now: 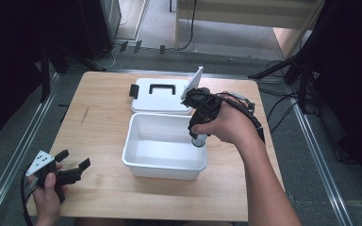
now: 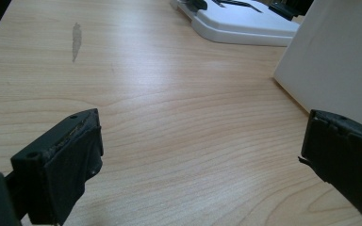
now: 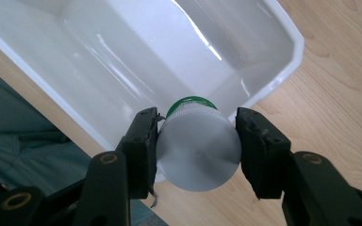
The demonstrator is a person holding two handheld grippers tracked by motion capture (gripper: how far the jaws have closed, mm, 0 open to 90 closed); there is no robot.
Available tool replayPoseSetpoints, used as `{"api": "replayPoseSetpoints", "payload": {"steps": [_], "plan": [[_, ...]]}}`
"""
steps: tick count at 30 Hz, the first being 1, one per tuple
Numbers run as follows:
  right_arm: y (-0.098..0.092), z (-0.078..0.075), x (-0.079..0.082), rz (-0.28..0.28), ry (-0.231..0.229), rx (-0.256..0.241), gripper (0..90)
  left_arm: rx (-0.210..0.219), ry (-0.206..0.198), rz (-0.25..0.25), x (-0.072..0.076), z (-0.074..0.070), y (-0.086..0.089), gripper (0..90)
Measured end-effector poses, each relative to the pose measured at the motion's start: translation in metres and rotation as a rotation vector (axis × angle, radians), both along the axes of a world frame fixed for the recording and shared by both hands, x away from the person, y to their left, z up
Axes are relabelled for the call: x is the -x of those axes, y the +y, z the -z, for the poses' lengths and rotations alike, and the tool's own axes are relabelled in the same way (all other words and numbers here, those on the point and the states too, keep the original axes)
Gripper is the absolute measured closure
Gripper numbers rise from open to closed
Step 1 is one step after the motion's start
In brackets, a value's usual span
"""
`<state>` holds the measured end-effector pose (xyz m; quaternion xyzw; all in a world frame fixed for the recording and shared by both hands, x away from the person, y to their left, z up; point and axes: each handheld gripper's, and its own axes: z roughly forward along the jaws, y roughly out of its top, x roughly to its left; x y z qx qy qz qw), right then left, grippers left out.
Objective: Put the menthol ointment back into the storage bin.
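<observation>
A white plastic bin (image 1: 136, 162) stands in the middle of the wooden table, and its right rim (image 3: 283, 70) runs through the right gripper view. My right gripper (image 1: 199, 134) hangs over the bin's right side, shut on a grey cylindrical container (image 3: 199, 150) with a green cap end (image 3: 188, 101) pointing down into the bin. The container (image 1: 199, 140) shows below the hand in the high view. My left gripper (image 1: 73, 165) rests at the table's front left, open, with nothing between its jaws; the bin's outer wall (image 2: 339, 66) lies ahead to its right.
The bin's white lid (image 1: 160, 96) with a black handle and latches lies flat behind the bin; it also shows as the lid (image 2: 238, 23) far ahead of the left gripper. Bare wood stretches left of the bin. Metal rails and black stands flank the table.
</observation>
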<state>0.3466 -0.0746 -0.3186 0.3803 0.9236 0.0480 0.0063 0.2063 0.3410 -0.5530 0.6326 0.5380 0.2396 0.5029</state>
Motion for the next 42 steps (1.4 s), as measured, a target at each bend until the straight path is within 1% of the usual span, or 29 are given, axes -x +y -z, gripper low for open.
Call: {"api": "replayPoseSetpoints", "payload": {"steps": [3, 4, 8, 9, 12, 16, 17, 18, 21, 26, 37, 42], "plan": [[0.004, 0.003, -0.001, -0.002, -0.001, 0.004, 52.4, 0.000, 0.000, 0.000, 0.000, 0.000, 0.000, 0.3], [0.007, 0.006, -0.002, -0.008, 0.003, 0.010, 52.4, -0.001, 0.001, 0.001, 0.000, 0.000, 0.000, 0.3], [0.010, 0.015, -0.004, -0.017, 0.008, 0.005, 52.4, -0.002, 0.002, 0.002, 0.000, 0.000, 0.000, 0.3], [0.010, 0.015, -0.004, -0.017, 0.008, 0.005, 52.4, -0.002, 0.002, 0.002, 0.000, 0.000, 0.000, 0.3], [0.011, 0.026, -0.006, -0.015, 0.021, -0.002, 52.4, -0.003, 0.002, 0.000, 0.000, 0.000, 0.000, 0.3], [0.011, 0.037, -0.007, -0.020, 0.024, -0.011, 52.4, -0.003, 0.002, 0.000, 0.000, 0.000, 0.000, 0.3], [0.011, 0.037, -0.007, -0.020, 0.024, -0.011, 52.4, -0.003, 0.002, 0.000, 0.000, 0.000, 0.000, 0.3], [0.011, 0.042, -0.007, -0.025, 0.029, -0.011, 52.4, -0.004, 0.002, 0.000, 0.000, 0.000, 0.000, 0.3], [0.012, 0.048, -0.008, -0.029, 0.029, -0.015, 52.4, -0.005, 0.003, 0.001, 0.000, 0.000, 0.000, 0.3], [0.013, 0.058, -0.008, -0.035, 0.038, -0.010, 52.4, -0.005, 0.002, 0.001, 0.000, 0.000, -0.001, 0.3], [0.015, 0.074, -0.008, -0.051, 0.040, -0.008, 52.4, -0.006, 0.000, 0.000, 0.000, 0.000, -0.001, 0.3], [0.018, 0.085, -0.007, -0.057, 0.050, -0.006, 52.4, -0.008, 0.002, 0.002, 0.000, 0.000, -0.001, 0.3]]}}
